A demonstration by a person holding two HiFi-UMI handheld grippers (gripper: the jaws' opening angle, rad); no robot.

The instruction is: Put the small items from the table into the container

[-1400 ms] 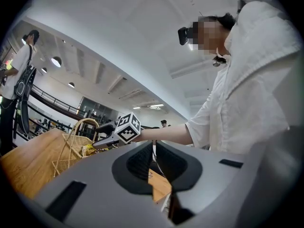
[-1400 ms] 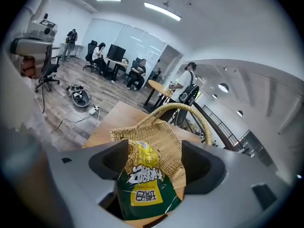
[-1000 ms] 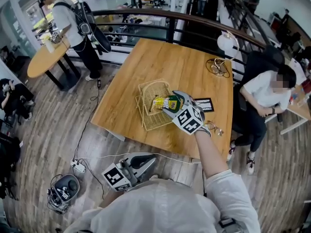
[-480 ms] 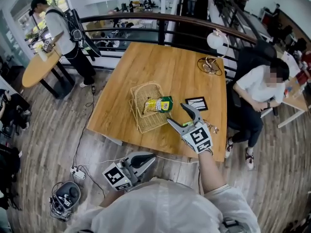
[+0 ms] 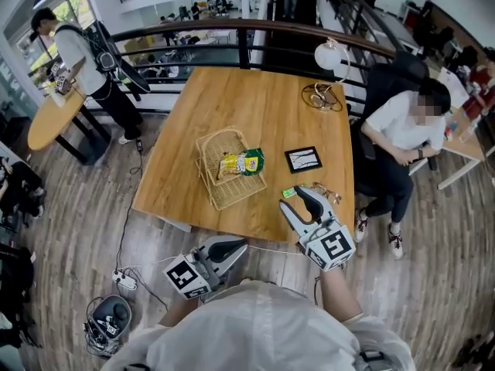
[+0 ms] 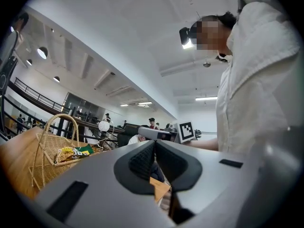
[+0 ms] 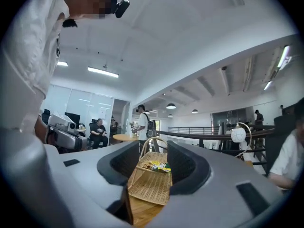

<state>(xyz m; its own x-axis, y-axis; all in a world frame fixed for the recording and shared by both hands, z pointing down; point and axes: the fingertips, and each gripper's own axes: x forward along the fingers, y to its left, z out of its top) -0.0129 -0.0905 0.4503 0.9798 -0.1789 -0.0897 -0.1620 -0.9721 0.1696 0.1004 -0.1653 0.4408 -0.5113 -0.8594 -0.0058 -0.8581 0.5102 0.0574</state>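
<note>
A wicker basket (image 5: 209,147) sits on the wooden table (image 5: 263,107) with a yellow-and-green snack packet (image 5: 240,162) lying in it. My right gripper (image 5: 298,203) hovers over the table's near right corner, away from the basket. Its jaws are closing with nothing between them. Along those jaws, in the right gripper view (image 7: 151,163), the basket (image 7: 149,186) and the packet (image 7: 154,166) show farther off. A small green item (image 5: 288,193) lies by the right fingertips. My left gripper (image 5: 226,250) is shut and empty, held below the table's near edge; its view (image 6: 155,148) shows the basket (image 6: 50,146) at left.
A black framed card (image 5: 303,158), a tangle of wire or glasses (image 5: 331,195), a coiled cable (image 5: 321,97) and a white lamp (image 5: 329,52) are on the table's right side. A seated person (image 5: 406,134) is close to the right edge. A railing (image 5: 232,29) runs behind.
My right gripper has drawn back from the basket toward the table's near right corner, leaving the snack packet in the basket, and its jaws have narrowed. The left gripper stays shut.
</note>
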